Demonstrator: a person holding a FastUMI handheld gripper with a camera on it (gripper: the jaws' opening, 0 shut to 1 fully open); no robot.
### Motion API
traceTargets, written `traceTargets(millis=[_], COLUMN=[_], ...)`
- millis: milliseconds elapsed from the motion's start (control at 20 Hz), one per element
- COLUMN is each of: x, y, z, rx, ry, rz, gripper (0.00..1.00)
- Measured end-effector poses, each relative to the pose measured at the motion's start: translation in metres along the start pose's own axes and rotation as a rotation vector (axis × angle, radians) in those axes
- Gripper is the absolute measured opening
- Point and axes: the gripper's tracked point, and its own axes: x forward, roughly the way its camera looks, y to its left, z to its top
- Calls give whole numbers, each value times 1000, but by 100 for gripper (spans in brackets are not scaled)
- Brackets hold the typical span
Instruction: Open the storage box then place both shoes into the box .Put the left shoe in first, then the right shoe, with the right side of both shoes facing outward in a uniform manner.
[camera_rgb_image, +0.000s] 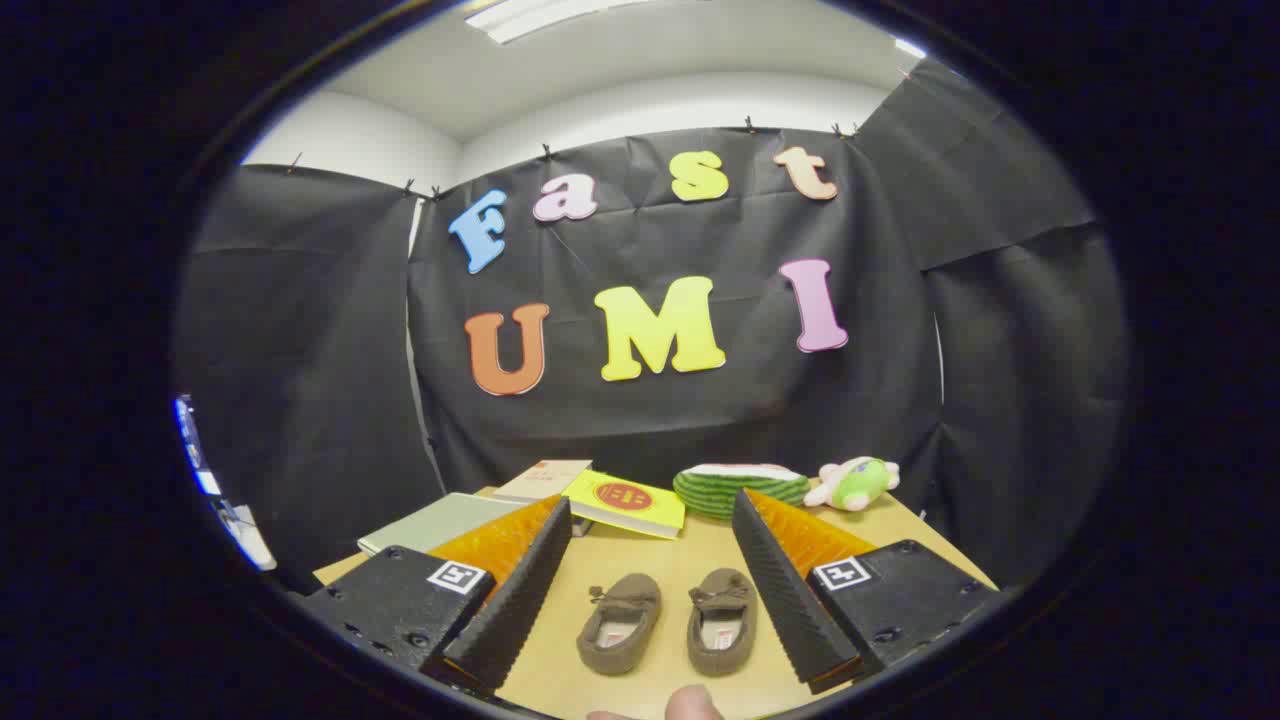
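We're hovering with the gripper (645, 575) spread wide, fingers holding nothing — and the two shoes (668, 622) sit right between them on the table (640, 560), side by side, toes pointing away from us, openings toward us. Neither finger touches either one.

What could trip us up? Order, first: the left shoe (620, 621) must go in before the right shoe (722, 620), and they look nearly identical, so grabbing the wrong one is an easy slip. They lie close together too — a wide closing could nudge or catch both. They look soft (a pinch on the rim may fold it), and orientation could twist on the way. And no storage box is in sight from here, so opening it comes first, we'd judge.

Count: two shoes, two books (590, 495) beyond the fingers, one pale flat folder-like item (430, 522) by the left finger, a striped green cushion (740, 488), one plush toy (855, 482), one fingertip (692, 703) nearest us.
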Motion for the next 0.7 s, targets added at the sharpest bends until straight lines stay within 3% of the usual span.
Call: traceTargets(millis=[700], x=[5], y=[51], z=[8], rx=[-44], ry=[25], rz=[87], gripper=[100])
